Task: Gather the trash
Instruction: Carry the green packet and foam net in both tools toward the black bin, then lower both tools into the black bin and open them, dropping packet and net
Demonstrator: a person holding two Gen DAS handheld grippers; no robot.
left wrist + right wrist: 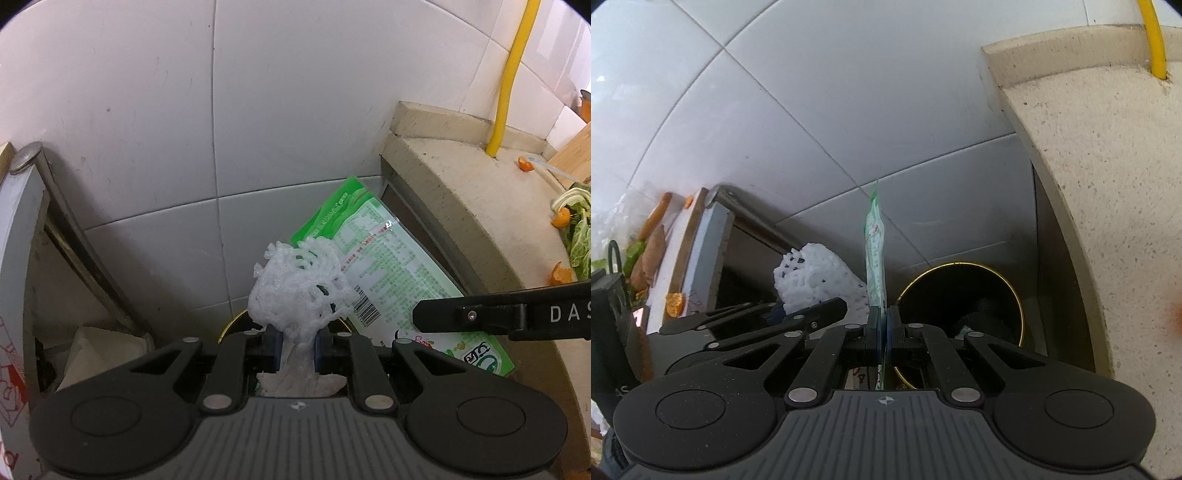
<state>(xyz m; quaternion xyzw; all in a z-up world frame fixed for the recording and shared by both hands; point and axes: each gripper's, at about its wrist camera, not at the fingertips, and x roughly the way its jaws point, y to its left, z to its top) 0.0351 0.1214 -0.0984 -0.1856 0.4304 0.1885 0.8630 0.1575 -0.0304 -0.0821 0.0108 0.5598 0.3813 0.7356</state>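
Both tongs [297, 345] [882, 332] tilt downward (each clamped on trash).

In the left wrist view, the gold-rimmed round black bin [236, 320] is almost wholly hidden behind the white foam fruit net [295, 288] and the left hand-held gripper [296, 345]. The lower end of the green printed plastic wrapper [391, 266] is covered by the right hand-held gripper [419, 315], itself cut off by the right edge. The wrapper's print is too small to be read. The bin's contents [979, 317] are lost in shadow.
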